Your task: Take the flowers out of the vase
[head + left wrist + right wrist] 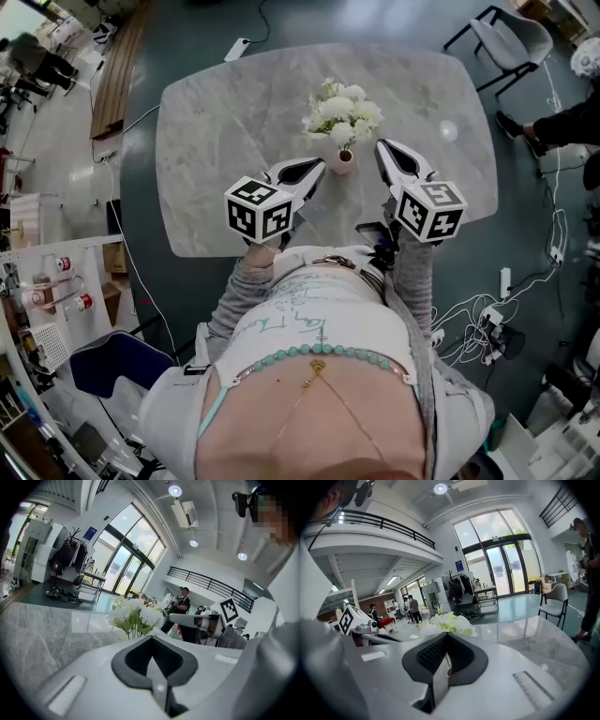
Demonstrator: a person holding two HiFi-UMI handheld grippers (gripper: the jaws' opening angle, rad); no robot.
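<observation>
Left gripper [317, 169] being held over the marble table [216, 141], jaws closed tip to tip and gripping nothing. Right gripper [382, 147] sitting level with it, jaws likewise meeting at the tips, empty.

White flowers [343, 112] standing upright in a small pinkish vase [343, 161], stems in its neck. Vase sitting between the two gripper tips, just right of the left one and just left of the right one; cannot tell whether either is touching it.

In both gripper views, blooms are showing just above and beyond the closed tips. Grey chair [511, 39] standing off the table's far corner, well beyond the right gripper.
</observation>
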